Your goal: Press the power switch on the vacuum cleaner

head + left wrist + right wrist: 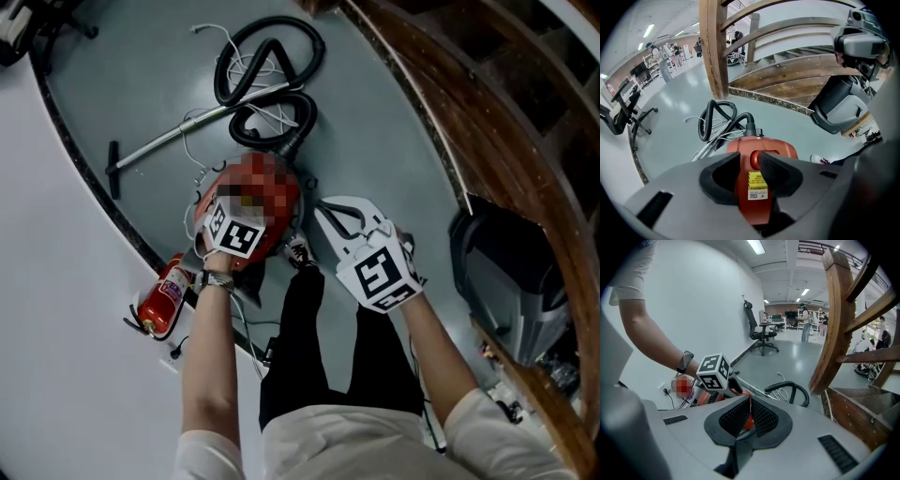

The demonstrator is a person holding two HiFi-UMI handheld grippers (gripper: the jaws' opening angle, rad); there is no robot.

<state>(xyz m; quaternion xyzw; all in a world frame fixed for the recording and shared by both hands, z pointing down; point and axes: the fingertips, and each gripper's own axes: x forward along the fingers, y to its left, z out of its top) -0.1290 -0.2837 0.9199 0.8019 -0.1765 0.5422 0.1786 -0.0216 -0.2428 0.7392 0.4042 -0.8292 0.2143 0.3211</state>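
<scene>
Spanning the right of the head view, one curved wooden stair railing borders the grey floor. On that floor, just in front of the person's feet, sits the single red vacuum cleaner. One black ribbed hose runs from its far end and coils in loops beyond it. One metal wand lies slantwise beside the coils, with loose white cord tangled around them.

Two grippers are in use, each carrying one cube of black-and-white square markers. The left gripper is down on top of the vacuum cleaner. Its fingers are spread apart and grasp nothing, and the red body shows in the gap between them. The right-hand fingertip sits at the edge of one round red button. The right gripper is held off to the side, near the vacuum cleaner but apart from it. Its ribbed pads are clenched together on nothing.

One red fire extinguisher lies on its side by the white wall. One shoe shows beside the vacuum cleaner.

One yellow-and-white label is stuck on the red body between the left fingers. It carries a small square code, and its print is too small to read.
</scene>
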